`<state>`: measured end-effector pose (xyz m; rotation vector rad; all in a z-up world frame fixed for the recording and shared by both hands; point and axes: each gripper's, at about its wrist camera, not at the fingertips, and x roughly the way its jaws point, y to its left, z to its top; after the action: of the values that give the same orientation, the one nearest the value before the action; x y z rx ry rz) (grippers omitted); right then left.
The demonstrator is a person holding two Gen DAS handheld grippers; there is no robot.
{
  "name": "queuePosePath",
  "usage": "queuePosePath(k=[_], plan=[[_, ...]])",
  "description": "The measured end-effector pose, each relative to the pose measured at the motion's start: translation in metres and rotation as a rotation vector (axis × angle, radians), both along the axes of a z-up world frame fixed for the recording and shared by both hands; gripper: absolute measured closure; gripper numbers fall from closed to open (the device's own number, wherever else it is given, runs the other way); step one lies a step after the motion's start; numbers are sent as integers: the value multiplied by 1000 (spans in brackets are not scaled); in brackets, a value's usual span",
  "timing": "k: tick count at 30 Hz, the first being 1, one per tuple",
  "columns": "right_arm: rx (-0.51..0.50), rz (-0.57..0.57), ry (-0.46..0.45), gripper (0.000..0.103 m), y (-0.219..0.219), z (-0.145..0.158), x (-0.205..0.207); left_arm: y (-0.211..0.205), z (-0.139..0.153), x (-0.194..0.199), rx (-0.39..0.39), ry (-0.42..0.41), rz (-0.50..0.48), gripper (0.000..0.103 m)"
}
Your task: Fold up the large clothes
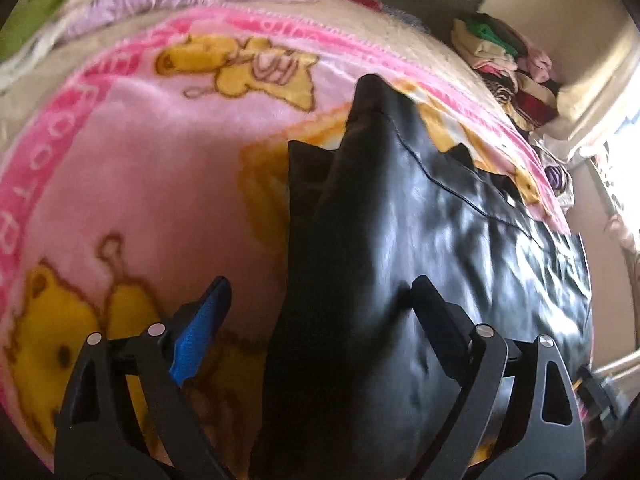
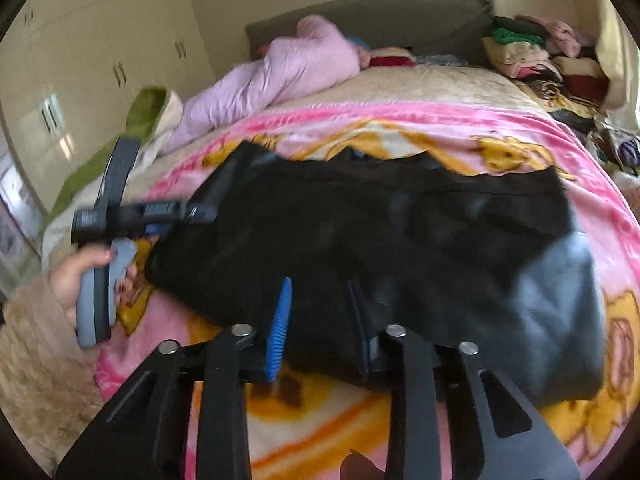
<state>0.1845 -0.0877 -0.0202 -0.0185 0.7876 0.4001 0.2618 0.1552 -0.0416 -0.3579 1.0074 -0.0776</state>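
A black, shiny garment [image 1: 400, 240] lies spread on the pink cartoon blanket [image 1: 140, 168], one pointed part reaching toward the far side. My left gripper [image 1: 320, 300] stands open over its near left edge, one blue pad over the blanket and the other finger over the fabric, with nothing pinched. In the right wrist view the black garment [image 2: 360, 232] runs across the bed, its right end turned over to show grey lining [image 2: 560, 320]. My right gripper [image 2: 320, 304] is narrowed on the near edge, with black fabric between its fingers. A hand [image 2: 76, 276] holds the left gripper [image 2: 196, 212] at the garment's left end.
A pile of folded clothes [image 2: 532, 56] is stacked at the far right of the bed. A lilac quilt [image 2: 280, 72] and a green cloth [image 2: 144, 112] lie near the grey headboard [image 2: 380, 16]. Cream wardrobe doors [image 2: 80, 48] stand on the left.
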Motion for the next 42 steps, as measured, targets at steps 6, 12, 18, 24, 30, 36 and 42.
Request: queuePosePath(k=[6, 12, 18, 24, 30, 36, 42], plan=[[17, -42, 148, 85, -1, -39, 20, -5, -16, 13, -56, 18, -17, 20], [17, -41, 170, 85, 3, -53, 26, -18, -10, 10, -98, -25, -77, 65], [64, -59, 75, 85, -6, 5, 47, -18, 23, -7, -154, -143, -105, 85], [80, -156, 118, 85, -2, 3, 129, -34, 48, -15, -138, -213, -136, 87], [30, -203, 207, 91, 3, -46, 155, -42, 56, -14, -162, -226, -167, 88], [131, -47, 57, 88, -3, 14, 72, -47, 64, -17, -132, -242, -167, 89], [-16, 75, 100, 80, 32, -32, -3, -57, 73, -20, -131, -256, -179, 89]])
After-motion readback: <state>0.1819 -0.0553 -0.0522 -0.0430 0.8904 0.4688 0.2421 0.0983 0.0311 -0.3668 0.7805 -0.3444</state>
